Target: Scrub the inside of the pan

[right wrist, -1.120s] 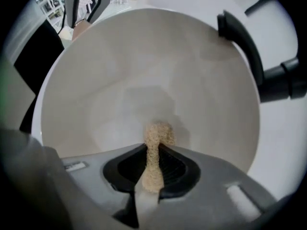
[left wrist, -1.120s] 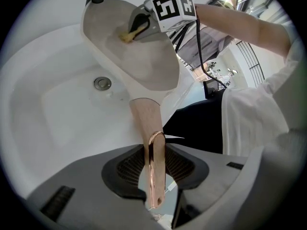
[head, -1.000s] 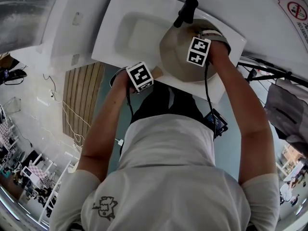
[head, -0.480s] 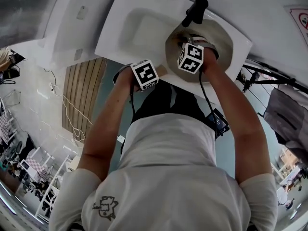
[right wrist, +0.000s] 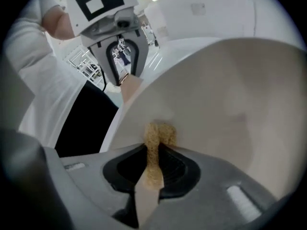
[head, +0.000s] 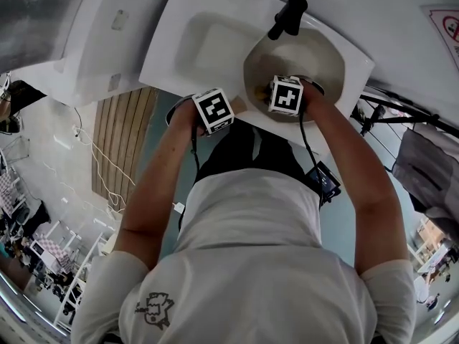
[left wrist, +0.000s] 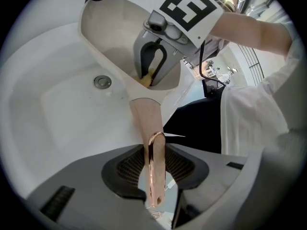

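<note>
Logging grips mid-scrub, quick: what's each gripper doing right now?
Left gripper: closed on the pan handle.
Right gripper: closed on the sponge, inside the pan.

**Count at the sink**

One white sink (head: 193,41), with one drain (left wrist: 101,82) in its floor and one black tap (head: 287,16) at its far rim. One beige pan (head: 294,52) in the sink, with one yellow scrub pad (right wrist: 158,134) inside it. Two grippers over the sink's near rim, the left gripper (left wrist: 156,164) and the right gripper (right wrist: 152,164). Two marker cubes (head: 213,110), one per gripper.
</note>
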